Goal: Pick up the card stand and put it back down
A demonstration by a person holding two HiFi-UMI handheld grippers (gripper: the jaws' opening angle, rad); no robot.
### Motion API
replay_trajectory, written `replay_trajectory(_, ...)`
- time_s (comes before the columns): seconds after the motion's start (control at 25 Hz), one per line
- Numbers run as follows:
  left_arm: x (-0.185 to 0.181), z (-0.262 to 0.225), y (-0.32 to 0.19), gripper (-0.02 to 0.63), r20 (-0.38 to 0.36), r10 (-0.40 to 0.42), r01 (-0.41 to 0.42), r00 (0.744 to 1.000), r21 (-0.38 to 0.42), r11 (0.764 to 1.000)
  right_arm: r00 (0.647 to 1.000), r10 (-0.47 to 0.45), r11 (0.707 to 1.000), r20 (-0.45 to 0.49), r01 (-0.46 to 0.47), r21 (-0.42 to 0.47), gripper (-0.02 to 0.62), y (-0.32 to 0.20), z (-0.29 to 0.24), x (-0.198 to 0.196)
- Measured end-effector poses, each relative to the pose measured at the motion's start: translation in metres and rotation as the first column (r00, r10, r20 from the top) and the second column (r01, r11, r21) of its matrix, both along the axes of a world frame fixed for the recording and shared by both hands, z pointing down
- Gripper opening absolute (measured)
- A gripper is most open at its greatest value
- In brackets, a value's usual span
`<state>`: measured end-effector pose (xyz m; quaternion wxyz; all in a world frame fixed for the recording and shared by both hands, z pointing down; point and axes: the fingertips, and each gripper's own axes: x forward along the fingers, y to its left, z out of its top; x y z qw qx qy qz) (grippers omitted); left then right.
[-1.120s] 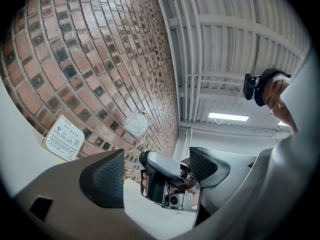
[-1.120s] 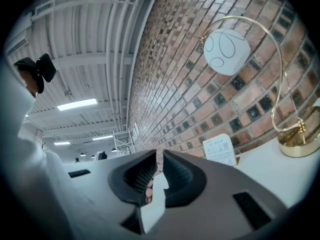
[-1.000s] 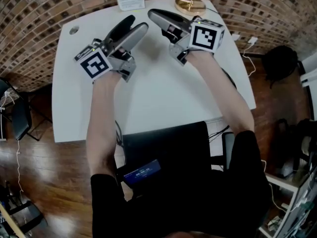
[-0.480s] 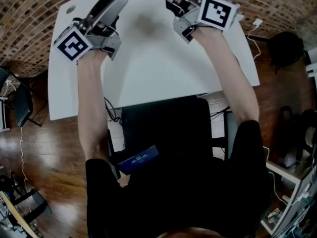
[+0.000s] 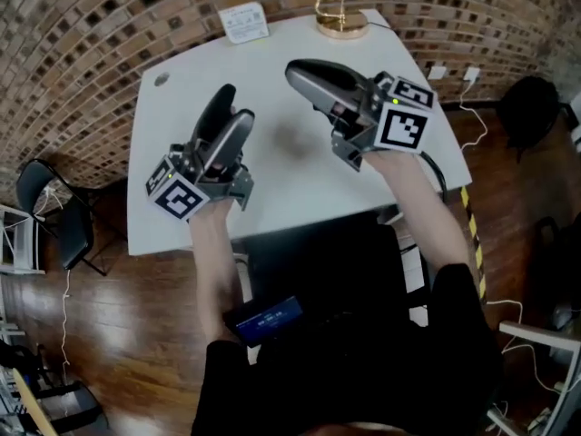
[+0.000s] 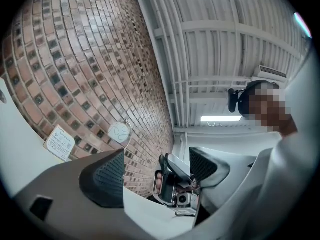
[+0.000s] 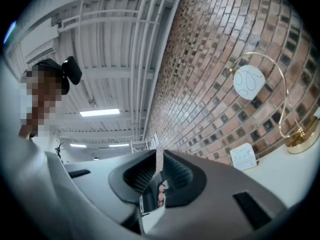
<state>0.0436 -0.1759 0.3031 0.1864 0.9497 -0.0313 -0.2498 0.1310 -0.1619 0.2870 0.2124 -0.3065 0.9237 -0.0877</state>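
The card stand [image 5: 342, 18] sits at the far edge of the desk [image 5: 290, 184], near its far right corner. It has a round, shiny gold base and a thin gold wire that curves up in a loop. A small round white card [image 7: 248, 82] with a few thin drawn lines hangs from the wire. Left of it along the same edge lies a white rectangular paper sign [image 5: 242, 21]; its print is too small to read. The desk is smooth, matt white and has rounded corners, with a small round grey grommet [image 5: 162, 80] near its far left corner. Behind it rises a wall of reddish-brown brick [image 5: 100, 25]. Both tools are over the middle of the desk, well apart from the stand and tilted upward. The left gripper [image 5: 234, 105] has grey moulded shells and dark ribbed pads, and its fingers stand wide with nothing in them. The right gripper [image 5: 298, 73] has its fingers narrow, only a thin slit between the pads, and it holds nothing. Each carries a cube with black-and-white square markers.
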Motion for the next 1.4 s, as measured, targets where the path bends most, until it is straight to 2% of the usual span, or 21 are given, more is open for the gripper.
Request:
replay_trajectory(0.2, -0.012, 0.006, 0.029, 0.399, -0.089, 0.003, -0.006, 0.996, -0.026, 1.000, 0.996, -0.084, 0.993, -0.013, 0.085, 0.084, 0.057, 0.047, 0.003, -0.019)
replay_trajectory(0.28, -0.013, 0.006, 0.041, 0.399, -0.098, 0.000, -0.003, 0.995, -0.031, 1.000, 0.995, -0.095, 0.989, -0.013, 0.096, 0.115, 0.057, 0.063, 0.001, -0.023)
replay_trajectory(0.52, -0.013, -0.002, 0.077, 0.399, -0.065, -0.009, 0.010, 0.998, 0.003, 1.000, 0.992, -0.128, 0.974, 0.000, 0.125, 0.189, 0.057, 0.102, -0.002, -0.025)
replay_trajectory(0.68, -0.013, -0.003, 0.088, 0.399, -0.046, -0.027, 0.028, 0.999, 0.024, 0.999, 0.989, -0.146, 0.964, -0.027, 0.148, 0.222, 0.048, 0.119, -0.006, -0.029)
replay_trajectory(0.92, 0.002, -0.010, 0.112, 0.399, -0.023, -0.001, 0.002, 1.000, 0.036, 0.999, 0.990, -0.118, 0.953, -0.079, 0.135, 0.272, 0.048, 0.151, -0.015, -0.026)
replay_trajectory(1.08, 0.002, -0.018, 0.138, 0.399, -0.036, 0.000, 0.002, 0.999, 0.050, 0.999, 0.988, -0.104, 0.945, -0.110, 0.133, 0.300, 0.048, 0.177, -0.021, -0.024)
replay_trajectory(1.28, 0.007, -0.028, 0.170, 0.399, -0.006, 0.006, -0.005, 1.000, 0.117, 0.993, 0.990, -0.091, 0.922, -0.104, 0.123, 0.366, 0.040, 0.212, -0.036, -0.017)
replay_trajectory(1.4, 0.005, -0.035, 0.178, 0.399, -0.014, 0.002, 0.000, 1.000, 0.152, 0.988, 0.989, -0.093, 0.906, -0.114, 0.131, 0.402, 0.038, 0.221, -0.041, -0.017)
